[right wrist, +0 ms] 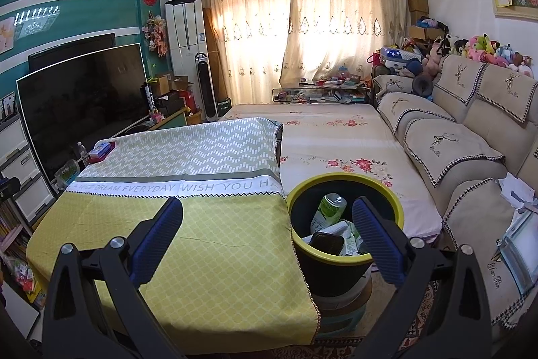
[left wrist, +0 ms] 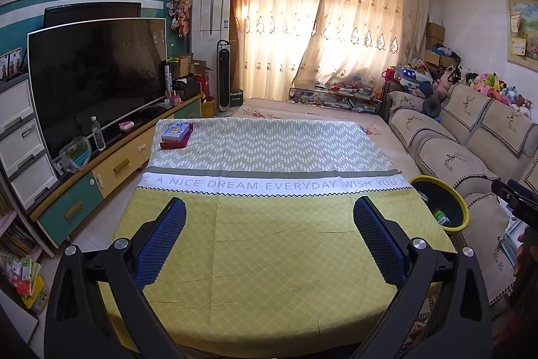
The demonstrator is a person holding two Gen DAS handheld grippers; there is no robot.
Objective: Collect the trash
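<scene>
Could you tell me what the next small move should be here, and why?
Probably draw both grippers back and finish: the left gripper and right gripper are open and empty, the bin already holds a green bottle, and only a box sits on the tablecloth.

A black bin with a yellow rim (right wrist: 336,268) is standing upright just beside the bench's right edge, near its front corner. Inside, a green-and-white bottle (right wrist: 328,211) is leaning tilted, with cartons (right wrist: 349,241) and a dark item lying below it.
</scene>
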